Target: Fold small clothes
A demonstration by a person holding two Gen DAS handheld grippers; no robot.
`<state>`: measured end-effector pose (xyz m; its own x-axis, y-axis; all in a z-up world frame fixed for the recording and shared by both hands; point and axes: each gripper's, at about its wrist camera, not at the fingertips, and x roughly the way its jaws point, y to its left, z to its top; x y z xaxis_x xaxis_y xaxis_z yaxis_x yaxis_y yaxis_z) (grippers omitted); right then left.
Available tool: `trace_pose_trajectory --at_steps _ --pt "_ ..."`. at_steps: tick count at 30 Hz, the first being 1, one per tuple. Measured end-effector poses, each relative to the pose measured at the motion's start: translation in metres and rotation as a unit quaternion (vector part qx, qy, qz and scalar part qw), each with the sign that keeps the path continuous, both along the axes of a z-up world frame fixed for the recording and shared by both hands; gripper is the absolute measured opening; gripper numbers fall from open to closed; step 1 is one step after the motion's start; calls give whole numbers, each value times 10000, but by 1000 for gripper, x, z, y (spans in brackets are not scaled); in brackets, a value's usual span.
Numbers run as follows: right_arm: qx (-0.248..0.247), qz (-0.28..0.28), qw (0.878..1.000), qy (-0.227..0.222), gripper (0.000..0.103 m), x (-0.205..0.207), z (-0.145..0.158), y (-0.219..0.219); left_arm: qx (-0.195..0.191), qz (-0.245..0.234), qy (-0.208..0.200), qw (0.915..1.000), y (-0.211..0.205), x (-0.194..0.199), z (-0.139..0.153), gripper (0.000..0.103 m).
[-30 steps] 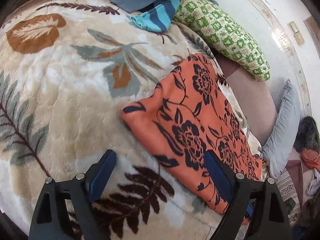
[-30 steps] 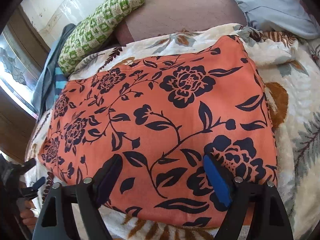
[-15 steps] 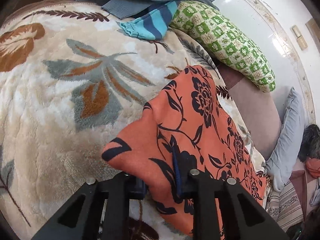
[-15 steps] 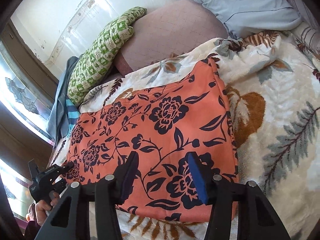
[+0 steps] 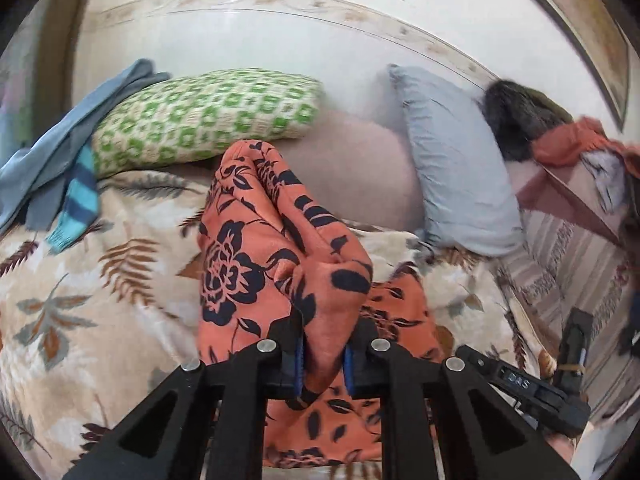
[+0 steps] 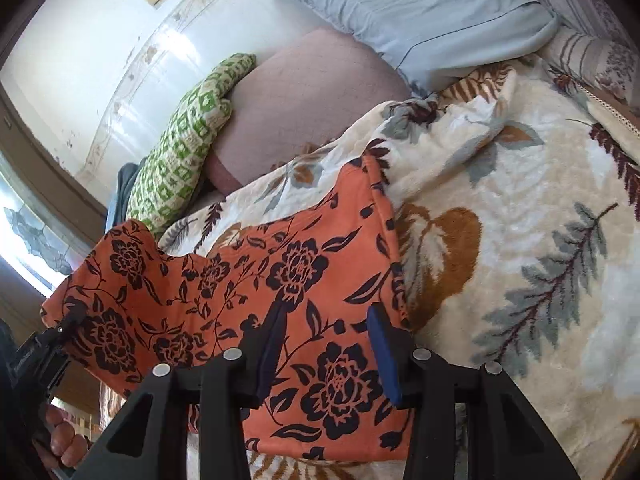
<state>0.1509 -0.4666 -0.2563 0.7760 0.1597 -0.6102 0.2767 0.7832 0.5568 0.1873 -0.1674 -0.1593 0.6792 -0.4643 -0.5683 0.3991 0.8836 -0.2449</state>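
An orange cloth with a black flower print (image 5: 256, 280) lies on the leaf-patterned blanket (image 5: 80, 304). My left gripper (image 5: 323, 360) is shut on one end of the cloth and holds it lifted in a bunched fold. In the right wrist view the cloth (image 6: 280, 280) lies mostly flat, with its left end raised by the left gripper (image 6: 68, 324). My right gripper (image 6: 326, 344) is partly open, its fingers resting over the cloth's near right part, with cloth between them. The right gripper also shows in the left wrist view (image 5: 568, 356).
A green patterned pillow (image 5: 200, 116), a pink cushion (image 5: 352, 168) and a light blue pillow (image 5: 452, 168) line the wall. Blue clothes and a striped sock (image 5: 76, 192) lie at the left. More clothes (image 5: 568, 144) pile at the right.
My left gripper closed on the cloth's end, lifted it and swung it toward the right side. My right gripper narrowed its opening over the cloth's near corner.
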Motion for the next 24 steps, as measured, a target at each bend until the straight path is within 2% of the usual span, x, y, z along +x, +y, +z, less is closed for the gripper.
trace_pose_trajectory --at_steps 2,4,6,7,9,11,12,13,14,15,16,18,20,22,24 --pt "125 -249 9996 -76 44 -7 1 -18 17 -560 9 9984 -47 -18 -6 14" --pt "284 -493 9983 -138 44 -14 1 -36 152 -1022 143 9945 -93 -34 -25 14" --pt "421 -702 9965 -186 44 -21 -1 -55 238 -1476 492 9875 -131 -45 -56 16" --pt "430 -787 9958 -187 44 -24 -1 -62 388 -1698 729 9820 -146 -47 -73 19" --pt "524 -926 9942 -137 45 -28 -5 -77 708 -1872 1410 9696 -156 -42 -104 20" --pt "812 -948 9921 -82 45 -31 -11 -92 391 -1871 1696 9668 -137 -37 -106 23" --pt "873 -940 9917 -77 45 -30 -12 -97 195 -1929 1715 9659 -125 -37 -99 31" --pt "834 -929 9921 -67 45 -30 -12 -99 70 -1998 1637 9660 -113 -38 -87 48" --pt "736 -912 9931 -61 45 -29 -11 -99 59 -1994 1437 9693 -102 -41 -74 57" --pt "673 -879 9938 -88 44 -28 -9 -98 105 -1905 1082 9756 -89 -44 -59 74" --pt "674 -817 9943 -150 44 -27 -7 -97 185 -1742 652 9824 -78 -51 -48 80" --pt "750 -589 9948 -353 44 -27 -4 -89 538 -1254 -57 9906 -57 -49 -32 80" --pt "885 -86 9940 -632 46 -23 3 -73 993 -882 -281 9907 -46 -39 -31 80" --pt "1113 530 9884 -890 46 -17 7 -52 1475 -553 -50 9875 -43 -23 -47 80" --pt "1345 1144 9807 -835 46 -7 3 -31 1816 -531 423 9810 -45 -8 -78 80"
